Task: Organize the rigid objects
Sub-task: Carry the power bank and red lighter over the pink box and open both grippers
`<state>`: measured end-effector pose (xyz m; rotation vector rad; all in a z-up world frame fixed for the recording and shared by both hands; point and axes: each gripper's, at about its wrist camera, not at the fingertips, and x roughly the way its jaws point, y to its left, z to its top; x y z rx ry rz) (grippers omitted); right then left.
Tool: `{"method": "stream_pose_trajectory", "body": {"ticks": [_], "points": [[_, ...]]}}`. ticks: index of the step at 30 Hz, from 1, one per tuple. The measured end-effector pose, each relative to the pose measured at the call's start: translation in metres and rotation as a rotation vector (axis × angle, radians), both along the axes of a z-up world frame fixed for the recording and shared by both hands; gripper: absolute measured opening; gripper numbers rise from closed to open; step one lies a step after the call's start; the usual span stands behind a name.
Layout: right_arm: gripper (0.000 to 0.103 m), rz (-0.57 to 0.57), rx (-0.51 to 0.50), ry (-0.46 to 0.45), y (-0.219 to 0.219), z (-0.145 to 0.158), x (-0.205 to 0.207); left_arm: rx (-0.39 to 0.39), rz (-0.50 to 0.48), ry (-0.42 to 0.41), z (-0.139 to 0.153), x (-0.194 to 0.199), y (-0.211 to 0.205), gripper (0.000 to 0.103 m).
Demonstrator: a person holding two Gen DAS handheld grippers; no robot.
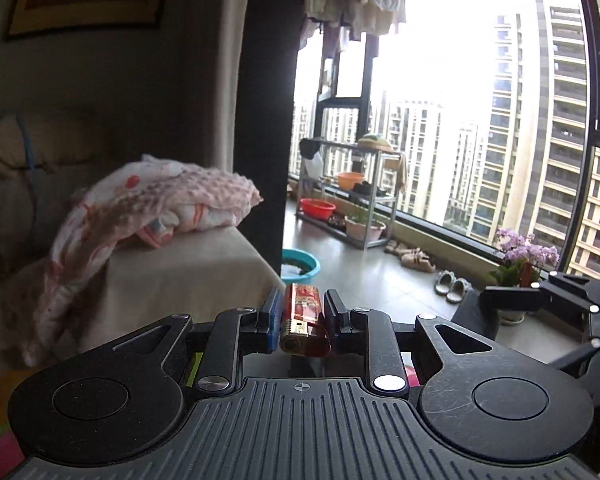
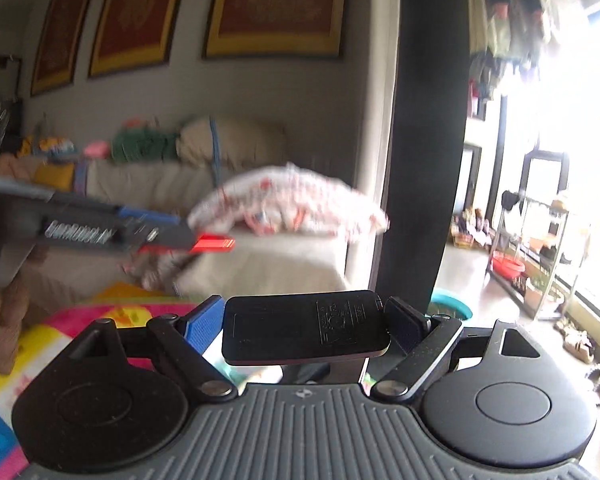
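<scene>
Left wrist view: left gripper [image 1: 301,317] clamped tight on red lighter [image 1: 301,316], lighter lengthwise between pads, lifted in air before sofa [image 1: 188,268] with pink blanket [image 1: 156,196]. Right gripper edge at far right.

Right wrist view: right gripper [image 2: 305,326] closed wide on flat black device [image 2: 305,326], crosswise, aloft. Left gripper [image 2: 112,228] blurred at left, red lighter tip showing.

Advice: keep both grips firm, carry level, lower slowly; drop spot not visible.
</scene>
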<state>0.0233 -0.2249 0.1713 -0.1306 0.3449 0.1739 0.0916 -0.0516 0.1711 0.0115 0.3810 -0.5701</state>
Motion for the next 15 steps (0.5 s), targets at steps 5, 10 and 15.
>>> {"method": "stream_pose_trajectory", "body": {"ticks": [5,10,15], "points": [[0.087,0.006,-0.005,0.11,0.005,-0.042,0.04,-0.028,0.003,0.065,-0.025,0.043,0.001,0.026],[0.087,0.022,0.038,0.167,0.014,-0.061,0.071,-0.026,0.0,0.105,-0.033,0.078,-0.003,0.026],[0.087,0.121,0.054,0.238,0.037,-0.077,0.084,0.039,-0.103,0.329,-0.077,0.112,-0.019,0.027]]}}
